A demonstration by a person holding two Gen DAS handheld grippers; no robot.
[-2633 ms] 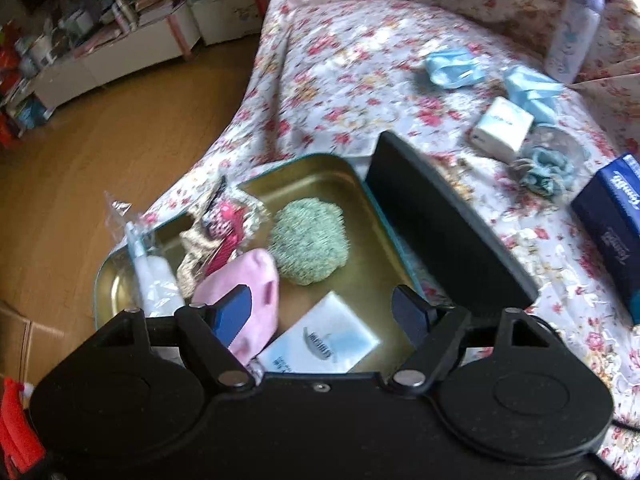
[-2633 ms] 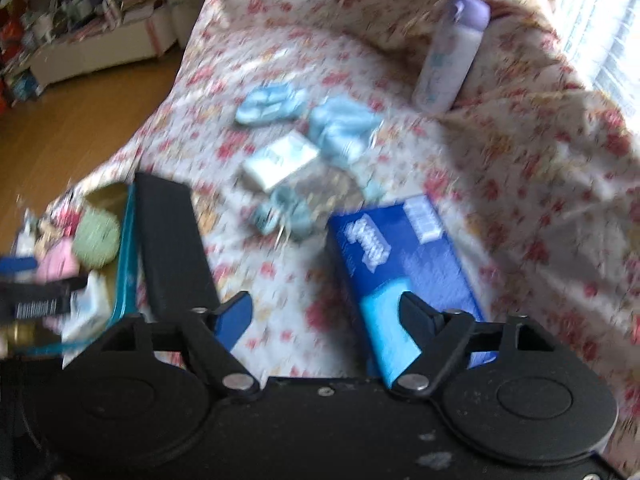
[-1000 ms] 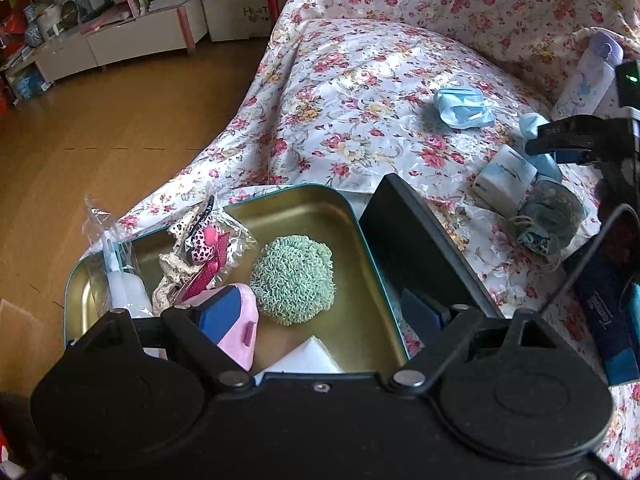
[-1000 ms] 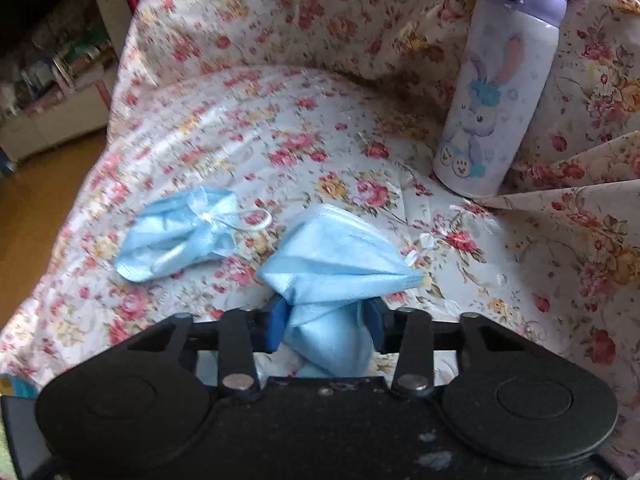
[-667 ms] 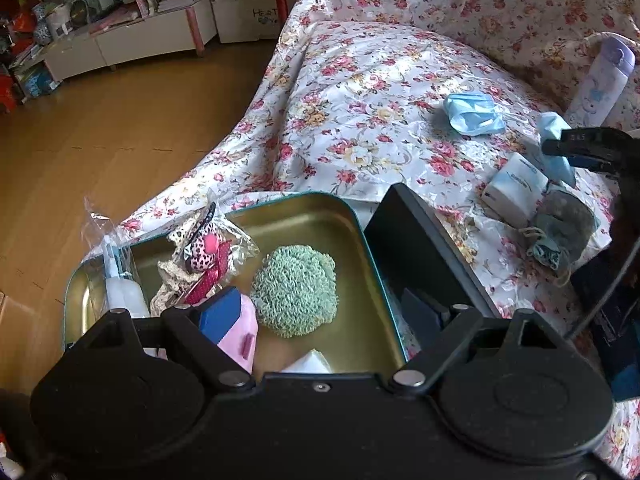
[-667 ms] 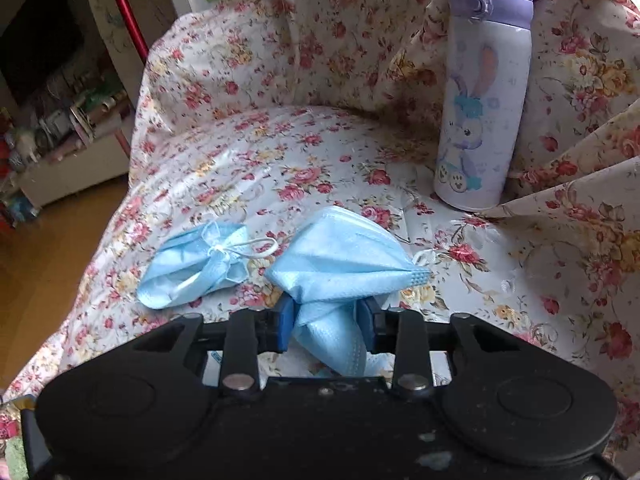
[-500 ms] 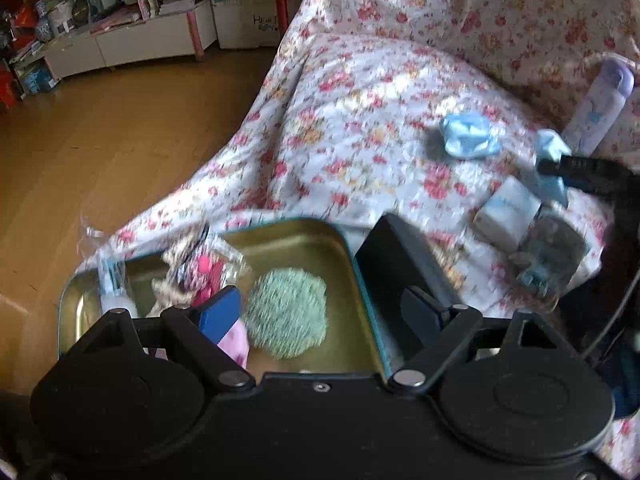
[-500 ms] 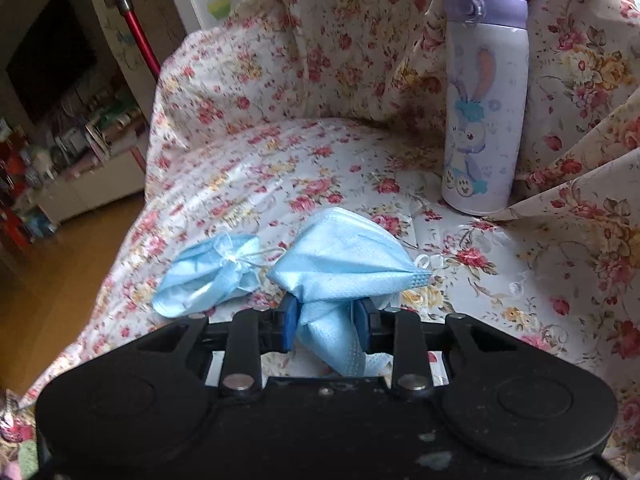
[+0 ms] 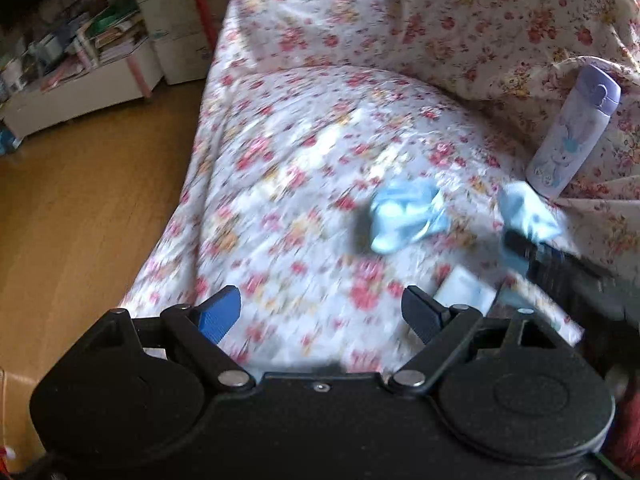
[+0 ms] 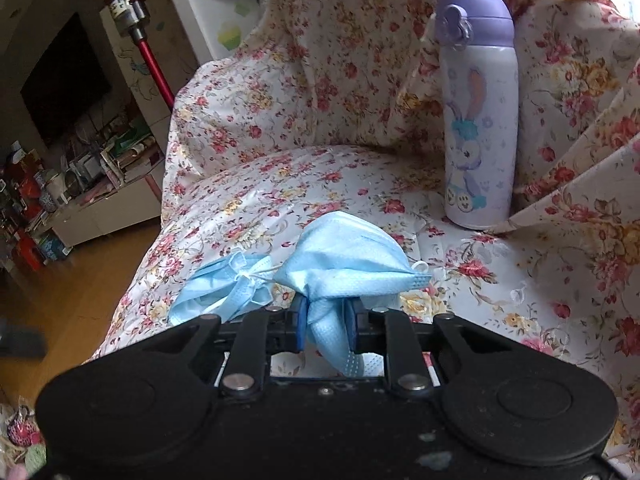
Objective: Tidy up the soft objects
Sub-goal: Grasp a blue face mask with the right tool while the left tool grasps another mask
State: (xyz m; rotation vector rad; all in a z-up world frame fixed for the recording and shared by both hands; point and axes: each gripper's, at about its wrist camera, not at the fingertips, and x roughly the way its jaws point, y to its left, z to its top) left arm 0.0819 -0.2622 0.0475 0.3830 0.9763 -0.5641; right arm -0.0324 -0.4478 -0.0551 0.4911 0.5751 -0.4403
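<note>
Jaws pressed together on a light blue face mask (image 10: 344,268) — that is how the right gripper (image 10: 326,320) stands, its blue fingers (image 10: 301,322) pinching the mask's lower folds while the wider part fans out ahead of the tips. Part of the mask hangs down behind the jaws toward the gripper body. A second blue mask (image 10: 224,290), bunched and tied with its ear loop, lies on the flowered cover (image 10: 280,184) just left of the right jaws and a little ahead of them, close beside the held mask. Farther ahead and to the right of these jaws a white bottle with a purple lid and a rabbit picture (image 10: 478,120) stands upright against the draped fabric.

The left gripper (image 9: 320,312) has its jaws spread wide with nothing between them — only the flowered cover (image 9: 304,160) shows in the gap. This view is blurred. Ahead of the left jaws and slightly right lies the bunched mask (image 9: 404,216); farther right the held mask (image 9: 524,212) shows at the tip of the right gripper (image 9: 516,240), whose dark body reaches in from the right edge. A small pale box (image 9: 464,292) sits just beyond the left gripper's right finger, and the bottle (image 9: 572,140) stands far ahead to the right.
</note>
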